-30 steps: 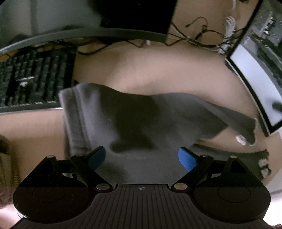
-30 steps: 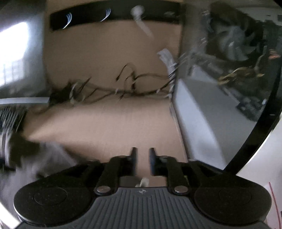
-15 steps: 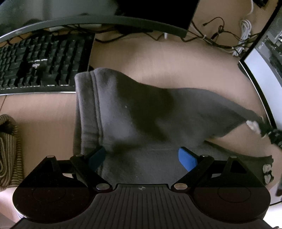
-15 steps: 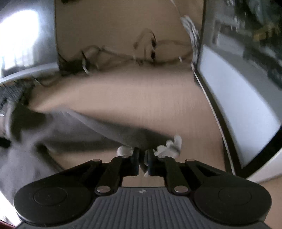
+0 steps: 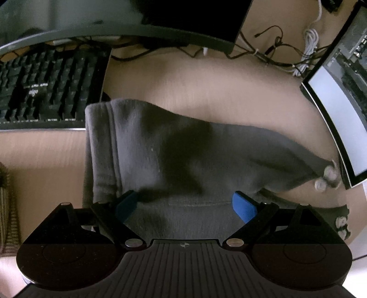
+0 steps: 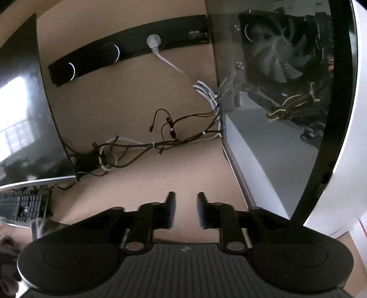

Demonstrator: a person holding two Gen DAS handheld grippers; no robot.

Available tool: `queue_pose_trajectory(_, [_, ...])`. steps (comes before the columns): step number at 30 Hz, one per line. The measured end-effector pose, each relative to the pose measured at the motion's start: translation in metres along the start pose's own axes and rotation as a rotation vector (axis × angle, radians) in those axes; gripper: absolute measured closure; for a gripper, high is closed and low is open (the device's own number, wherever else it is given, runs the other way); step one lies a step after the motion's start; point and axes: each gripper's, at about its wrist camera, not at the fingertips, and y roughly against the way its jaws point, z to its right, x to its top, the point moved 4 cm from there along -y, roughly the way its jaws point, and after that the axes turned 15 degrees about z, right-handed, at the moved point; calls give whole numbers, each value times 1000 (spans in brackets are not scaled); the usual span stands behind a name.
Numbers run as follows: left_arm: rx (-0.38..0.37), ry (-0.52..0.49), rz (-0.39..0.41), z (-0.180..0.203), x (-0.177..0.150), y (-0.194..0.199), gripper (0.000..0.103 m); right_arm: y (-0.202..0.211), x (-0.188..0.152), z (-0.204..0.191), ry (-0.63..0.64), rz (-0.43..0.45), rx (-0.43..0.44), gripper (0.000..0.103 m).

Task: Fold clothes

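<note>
No legible text or labels anywhere

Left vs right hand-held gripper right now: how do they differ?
Opening: the left hand-held gripper stands wide open; the right hand-held gripper shows a narrow gap, its jaws having just been opening.
Pads: the left's are blue; the right's look black.
What lies ahead: the left sits over the grey garment, fabric between its fingers; the right has only bare desk between its fingers.
Shared: neither grips anything.

Computer desk in an office or home workspace, keyboard (image 5: 48, 87), monitor (image 5: 190, 20), tangled cables (image 6: 160, 137), glass-sided PC case (image 6: 286, 80)
</note>
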Motion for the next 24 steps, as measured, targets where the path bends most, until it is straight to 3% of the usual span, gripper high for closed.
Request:
queue_pose_trajectory(6, [30, -11, 3, -1, -1, 1, 9, -9, -44, -25, 146, -89, 81, 72])
queue_pose_trajectory(9, [48, -7, 4, -1, -1, 3, 9, -21, -80, -37, 349, -133, 46, 55])
queue_pose_trajectory(10, [54, -1, 5, -3, -1, 4, 9, -25, -89, -34, 359, -158, 40, 53])
queue_pose_trajectory(14, [83, 22, -7, -8, -5, 4, 9, -41, -110, -14, 265, -235, 30, 53])
queue_pose_trajectory(17, [100, 26, -19, -7, -8, 2, 9, -62, -109, -7, 169, -211, 53, 53])
queue_pose_trajectory(18, [101, 24, -21, -6, -8, 3, 9, -70, -108, -10, 152, -205, 57, 54])
queue_pose_trajectory(21, [85, 25, -22, -3, -7, 6, 9, -76, -102, -21, 147, -204, 109, 92])
queue_pose_trajectory(24, [75, 20, -20, -2, -6, 6, 9, -64, -90, -27, 41, -223, 191, 95])
